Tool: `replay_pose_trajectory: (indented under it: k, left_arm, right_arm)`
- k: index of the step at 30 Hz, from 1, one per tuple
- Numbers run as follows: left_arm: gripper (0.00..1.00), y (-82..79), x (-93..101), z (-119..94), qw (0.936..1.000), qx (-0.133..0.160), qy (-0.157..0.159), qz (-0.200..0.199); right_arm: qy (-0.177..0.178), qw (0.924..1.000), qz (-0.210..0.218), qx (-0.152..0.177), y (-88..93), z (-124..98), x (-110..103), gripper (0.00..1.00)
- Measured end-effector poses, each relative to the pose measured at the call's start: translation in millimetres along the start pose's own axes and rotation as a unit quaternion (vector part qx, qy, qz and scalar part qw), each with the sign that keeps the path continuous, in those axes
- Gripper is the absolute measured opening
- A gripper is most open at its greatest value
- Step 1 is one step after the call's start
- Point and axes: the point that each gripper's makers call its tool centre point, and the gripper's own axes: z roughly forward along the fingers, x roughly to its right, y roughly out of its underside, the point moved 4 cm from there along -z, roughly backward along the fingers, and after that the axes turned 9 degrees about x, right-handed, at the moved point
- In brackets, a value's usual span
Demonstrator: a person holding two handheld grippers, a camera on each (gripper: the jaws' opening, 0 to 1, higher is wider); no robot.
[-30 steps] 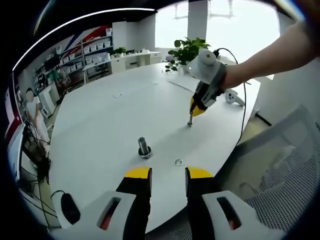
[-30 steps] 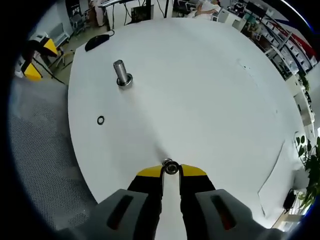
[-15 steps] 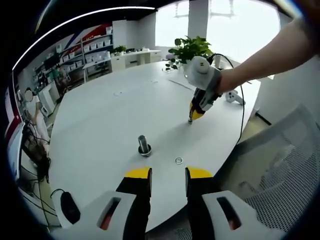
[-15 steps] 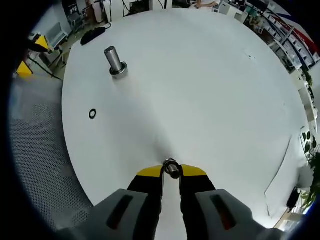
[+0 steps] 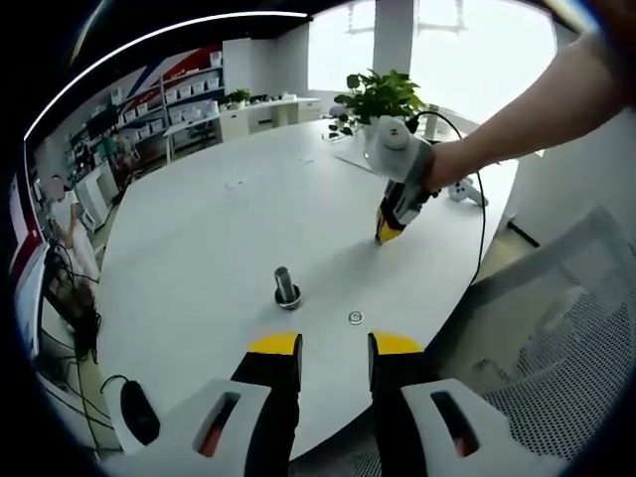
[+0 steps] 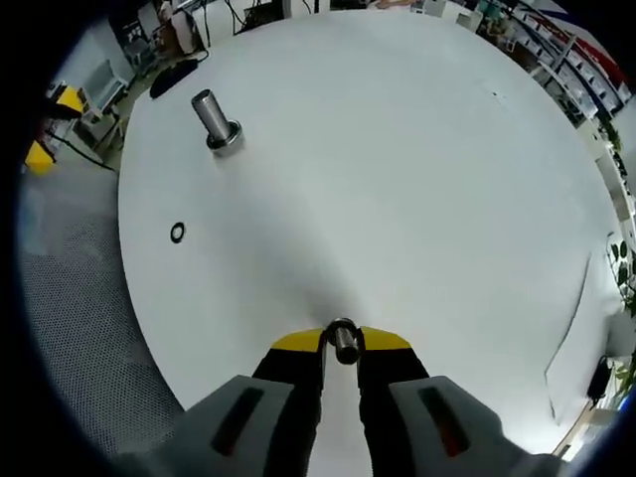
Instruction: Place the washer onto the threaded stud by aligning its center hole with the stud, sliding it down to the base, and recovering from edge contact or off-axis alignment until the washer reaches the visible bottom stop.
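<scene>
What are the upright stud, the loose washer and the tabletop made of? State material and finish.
Stud: likely steel, grey with bright glints. Washer: probably metal, a thin dark ring too small to tell the finish. Tabletop: smooth matt white, perhaps laminate.

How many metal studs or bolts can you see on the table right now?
2. One stud stands upright on the white table, a washer lying apart from it. A second bolt sits between the right gripper jaws. None seems hidden.
</scene>
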Motion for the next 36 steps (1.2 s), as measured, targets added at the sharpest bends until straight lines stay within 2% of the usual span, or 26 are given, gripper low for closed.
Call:
replay_pose_trajectory:
  k: [6, 19, 23, 28, 36]
  left_arm:
    - [0.25, 0.4, 0.8, 0.6, 1.0, -0.001, 0.002, 0.002]
    - [0.24, -0.8, -0.8, -0.6, 1.0, 0.0, -0.004, 0.004]
    - [0.24, -1.6, -1.8, -1.1, 1.0, 0.003, -0.006, 0.0]
    - [0.24, -3.2, -1.6, -1.7, 1.0, 0.007, -0.007, 0.0]
    - [0.25, -4.5, -1.4, -2.1, 0.9999, 0.011, -0.007, -0.001]
  right_arm:
    - [-0.001, 0.9998, 0.022, -0.002, 1.3, 0.7, 4.1, 0.16]
    - [0.005, 0.9994, 0.034, -0.006, 15.3, -11.8, -3.2, 0.19]
    - [0.004, 0.9993, 0.037, -0.001, 17.9, -14.2, -8.4, 0.2]
    - [-0.002, 0.9997, 0.024, -0.012, 24.7, -14.9, -16.4, 0.21]
    - [-0.009, 0.9995, 0.028, 0.006, 21.0, -16.4, -40.4, 0.26]
